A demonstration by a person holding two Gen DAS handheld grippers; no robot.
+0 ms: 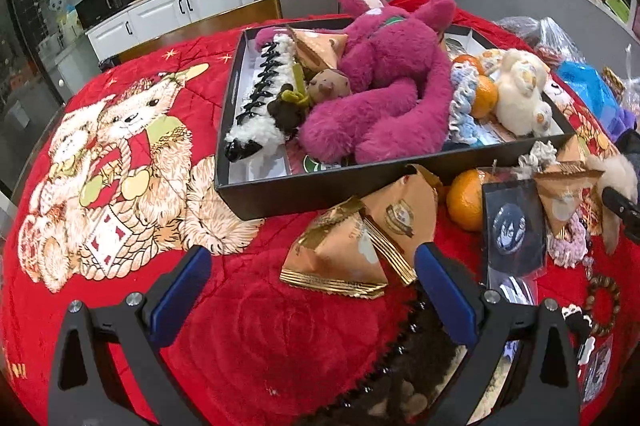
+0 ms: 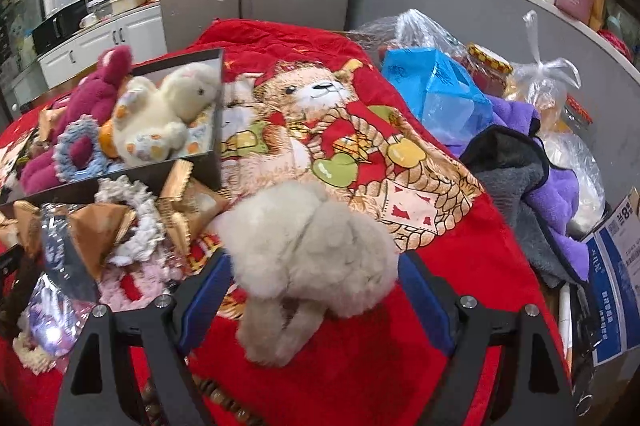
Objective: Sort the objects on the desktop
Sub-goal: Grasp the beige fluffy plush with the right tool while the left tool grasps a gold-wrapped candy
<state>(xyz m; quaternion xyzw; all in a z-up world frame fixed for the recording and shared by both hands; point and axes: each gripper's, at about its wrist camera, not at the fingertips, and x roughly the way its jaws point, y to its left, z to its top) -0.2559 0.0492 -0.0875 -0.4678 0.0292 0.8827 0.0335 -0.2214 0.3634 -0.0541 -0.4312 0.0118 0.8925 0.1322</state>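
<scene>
A black tray (image 1: pixel 320 182) on the red blanket holds a magenta plush (image 1: pixel 384 82), a black-and-white fuzzy hair clip (image 1: pixel 264 98), a cream plush (image 1: pixel 520 94), oranges and snack packets. My left gripper (image 1: pixel 312 262) is open and empty, low over the blanket just before gold snack packets (image 1: pixel 352 250). A dark fuzzy hair clip (image 1: pixel 404 374) lies under its right finger. My right gripper (image 2: pixel 312 266) has its jaws around a beige plush (image 2: pixel 308 258), which hangs between the blue pads (image 2: pixel 208 290) above the blanket. The tray also shows in the right wrist view (image 2: pixel 218 114).
Loose items lie in front of the tray: an orange (image 1: pixel 466 202), a dark card packet (image 1: pixel 514 226), a bead bracelet (image 1: pixel 604 302), scrunchies (image 2: pixel 136 222). Plastic bags (image 2: pixel 440 90), a jar (image 2: pixel 490 68) and folded cloths (image 2: pixel 532 186) crowd the right side. A grey wall runs behind.
</scene>
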